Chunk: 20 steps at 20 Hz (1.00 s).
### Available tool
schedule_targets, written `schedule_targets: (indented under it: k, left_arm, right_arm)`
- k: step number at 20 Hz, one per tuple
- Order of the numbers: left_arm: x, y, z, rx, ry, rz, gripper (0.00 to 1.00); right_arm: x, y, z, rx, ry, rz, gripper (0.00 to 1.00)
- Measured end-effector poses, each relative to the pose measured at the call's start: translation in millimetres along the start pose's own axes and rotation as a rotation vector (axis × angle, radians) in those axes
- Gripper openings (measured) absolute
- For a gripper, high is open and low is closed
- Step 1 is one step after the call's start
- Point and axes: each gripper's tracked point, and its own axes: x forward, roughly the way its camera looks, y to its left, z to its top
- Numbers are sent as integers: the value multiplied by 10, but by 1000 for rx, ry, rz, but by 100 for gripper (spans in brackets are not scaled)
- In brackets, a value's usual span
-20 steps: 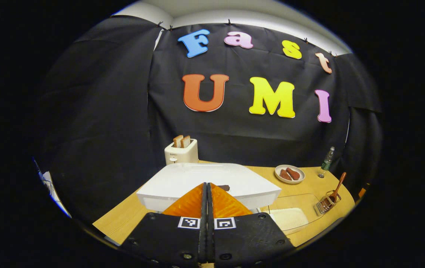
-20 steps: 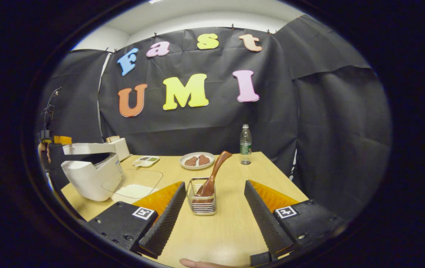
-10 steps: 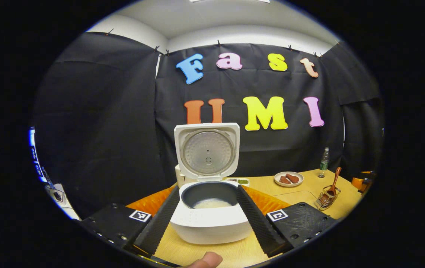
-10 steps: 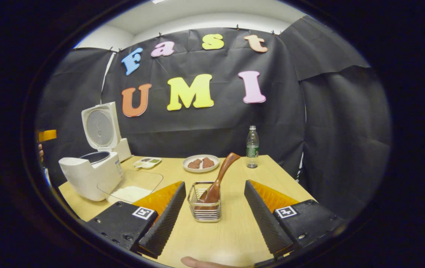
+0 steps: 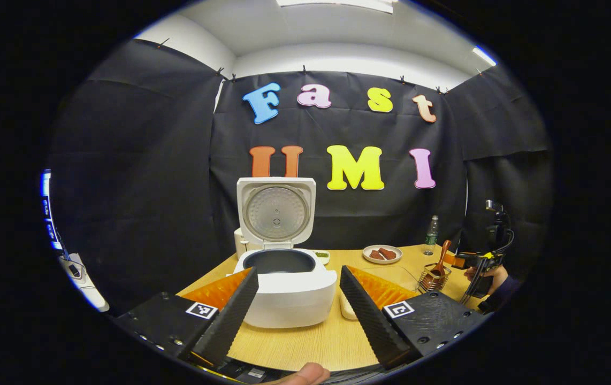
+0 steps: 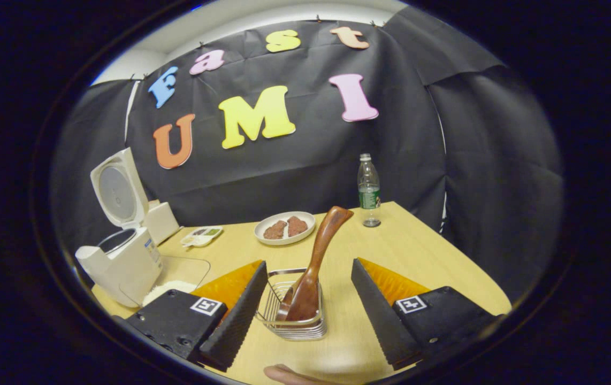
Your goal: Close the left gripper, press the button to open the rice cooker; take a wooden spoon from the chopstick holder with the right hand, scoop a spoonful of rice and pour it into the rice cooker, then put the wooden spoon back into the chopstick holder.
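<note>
The white rice cooker (image 5: 284, 291) stands with its lid (image 5: 276, 211) raised upright and the dark inner pot showing. My left gripper (image 5: 298, 271) is open, a short way in front of the cooker and not touching it. In the right gripper view, a wooden spoon (image 6: 319, 256) leans to the right in the wire chopstick holder (image 6: 295, 321). My right gripper (image 6: 308, 264) is open with the holder and spoon between its fingers, not touching them. The cooker (image 6: 123, 262) is far left there. The left gripper view shows the right gripper (image 5: 474, 262), held by a hand, beside the holder (image 5: 434, 277).
A clear tray of white rice (image 6: 172, 283) lies right of the cooker. A plate with brown food (image 6: 284, 227), a water bottle (image 6: 368, 190), a small dish (image 6: 201, 235) and a toaster (image 6: 161, 222) stand toward the back. The table's right edge (image 6: 466, 267) is near.
The left gripper went from shut against the cooker to open and drew back; the lid swung fully up. The right gripper came closer to the holder and tilted down.
</note>
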Motion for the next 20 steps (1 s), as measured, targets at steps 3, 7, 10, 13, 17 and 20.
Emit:
schedule_targets:
  k: [3, 7, 10, 13, 17, 20]
  left_arm:
    - [-211, 61, 16, 9, -23, 14, 97]
    - [-359, 117, -24, 5, -22, 19, 97]
    - [-437, 191, 6, 27, -30, 31, 97]
    - [-466, 211, -12, 18, -24, 25, 97]
    - [-480, 305, -61, 17, -6, 46, 97]
    - [-526, 317, -69, 10, -12, 41, 97]
  right_arm:
    - [272, -87, -17, 30, 35, -28, 100]
    - [551, -28, -59, 128, 82, -3, 99]
    - [682, 66, -138, 177, 121, 27, 82]
    - [712, 94, -138, 178, 129, 15, 71]
    - [560, 41, 27, 151, 80, -79, 18]
    - [347, 150, 315, 91, 9, -76, 16]
